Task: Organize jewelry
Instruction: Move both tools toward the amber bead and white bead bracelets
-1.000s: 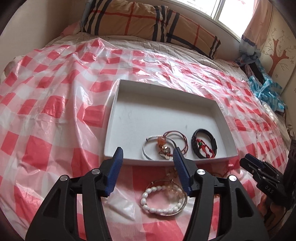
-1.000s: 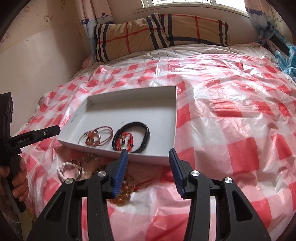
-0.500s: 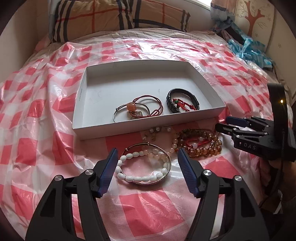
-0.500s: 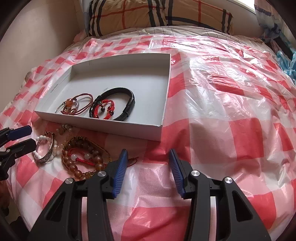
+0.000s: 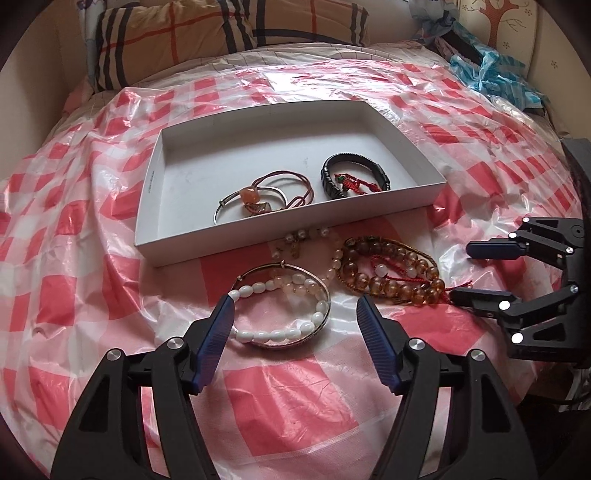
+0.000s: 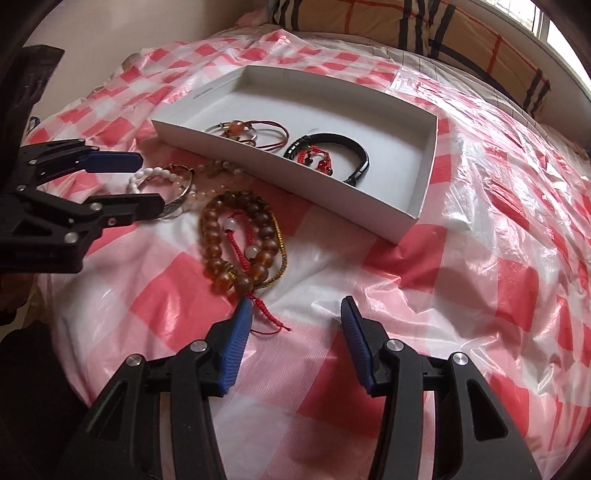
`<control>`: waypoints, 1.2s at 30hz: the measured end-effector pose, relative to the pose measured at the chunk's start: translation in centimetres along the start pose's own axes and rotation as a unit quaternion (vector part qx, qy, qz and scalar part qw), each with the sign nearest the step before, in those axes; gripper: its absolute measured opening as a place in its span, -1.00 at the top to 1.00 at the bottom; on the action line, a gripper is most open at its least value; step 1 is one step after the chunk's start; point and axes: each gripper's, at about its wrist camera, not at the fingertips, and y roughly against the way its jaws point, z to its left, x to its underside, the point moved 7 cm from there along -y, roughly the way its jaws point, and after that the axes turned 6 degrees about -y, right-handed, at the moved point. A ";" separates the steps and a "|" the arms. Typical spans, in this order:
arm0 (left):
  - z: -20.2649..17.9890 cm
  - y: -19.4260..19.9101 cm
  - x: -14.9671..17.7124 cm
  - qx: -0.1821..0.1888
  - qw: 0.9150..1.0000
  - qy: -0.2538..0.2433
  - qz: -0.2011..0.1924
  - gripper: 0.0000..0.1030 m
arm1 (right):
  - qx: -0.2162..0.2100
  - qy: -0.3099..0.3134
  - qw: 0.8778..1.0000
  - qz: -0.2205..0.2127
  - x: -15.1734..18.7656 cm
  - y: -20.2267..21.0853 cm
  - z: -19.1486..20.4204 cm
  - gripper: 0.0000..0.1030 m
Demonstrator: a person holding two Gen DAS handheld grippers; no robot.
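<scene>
A white shallow box [image 5: 155, 177] [image 6: 424, 173] lies on the bed and holds a silver bangle with red cords [image 5: 255, 197] and a black bracelet [image 5: 352, 162] [image 6: 354, 155]. In front of it lie a white bead bracelet with a silver bangle [image 5: 280, 334] [image 6: 162, 177], a small pearl strand [image 5: 306, 236] and amber bead bracelets with red cord [image 5: 395, 273] [image 6: 236, 236]. My left gripper [image 5: 295, 310] [image 6: 147, 181] is open just above the white bead bracelet. My right gripper [image 6: 295, 312] [image 5: 465, 271] is open beside the amber beads' red cord.
A red and white checked plastic sheet [image 5: 74, 295] covers the bed. Striped pillows [image 5: 221, 29] lie at the head. Blue cloth [image 5: 491, 70] lies at the far right by the wall. The bed's edge drops off at the left in the right wrist view.
Both grippers have drawn back from the box and lowered toward the loose bracelets in front of it. Both stay open.
</scene>
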 end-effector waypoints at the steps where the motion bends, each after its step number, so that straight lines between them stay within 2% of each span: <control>1: 0.4 0.0 0.3 -0.002 1.000 0.006 0.004 -0.27 | -0.006 -0.001 1.000 -0.004 0.0 0.3 0.1 0.04; 5: 1.7 -0.1 1.4 -0.003 1.000 0.028 0.013 -0.27 | -0.024 -0.007 1.000 -0.011 -0.1 0.1 0.1 0.02; 9: 1.7 -0.2 1.7 -0.007 0.999 0.029 0.015 -0.27 | -0.045 -0.013 0.999 -0.013 -0.5 -0.8 0.6 0.02; 10: 1.7 -0.2 1.7 -0.009 0.999 0.028 0.015 -0.28 | -0.050 -0.011 0.999 -0.011 -0.4 -0.9 0.9 0.08; 11: 1.6 -0.2 1.7 -0.011 1.000 0.025 0.015 -0.29 | -0.060 -0.008 0.998 -0.009 -0.4 -1.0 1.3 0.27; 12: 1.5 -0.2 1.7 -0.012 1.000 0.024 0.014 -0.29 | -0.064 -0.003 0.998 -0.010 -0.3 -0.9 1.7 0.35; 13: 1.5 -0.2 1.7 -0.012 1.000 0.023 0.014 -0.29 | -0.072 0.001 0.997 -0.007 -0.2 -0.8 2.2 0.60; 14: 1.5 -0.1 1.7 -0.012 1.000 0.024 0.014 -0.29 | -0.080 0.003 0.997 -0.006 0.0 -0.7 2.5 0.76; 17: 1.5 0.0 1.7 -0.011 0.999 0.027 0.013 -0.29 | -0.102 -0.003 0.995 -0.011 0.2 0.0 3.0 0.90; 21: 2.1 0.3 1.7 -0.013 0.999 0.033 0.011 -0.29 | -0.163 -0.023 0.986 -0.033 0.0 2.3 3.5 0.93; 24: 2.6 0.3 1.8 -0.011 0.999 0.041 0.011 -0.30 | -0.191 -0.022 0.980 -0.046 -0.1 3.9 4.0 0.94; 26: 2.7 0.3 1.9 -0.012 0.999 0.043 0.011 -0.30 | -0.222 -0.022 0.973 -0.058 -0.1 5.2 4.4 0.94; 29: 2.9 0.3 1.9 -0.013 0.999 0.043 0.011 -0.30 | -0.248 -0.025 0.966 -0.076 -0.3 7.0 4.6 0.93; 32: 3.1 0.3 2.0 -0.012 0.999 0.046 0.011 -0.30 | -0.285 -0.038 0.952 -0.105 -1.1 8.9 4.3 0.93; 34: 3.2 0.2 2.0 -0.011 0.999 0.047 0.011 -0.30 | -0.286 -0.041 0.951 -0.110 -1.4 9.3 4.1 0.94; 36: 3.2 0.1 2.1 -0.010 0.999 0.047 0.011 -0.30 | -0.273 -0.038 0.955 -0.106 -1.5 8.9 4.2 0.93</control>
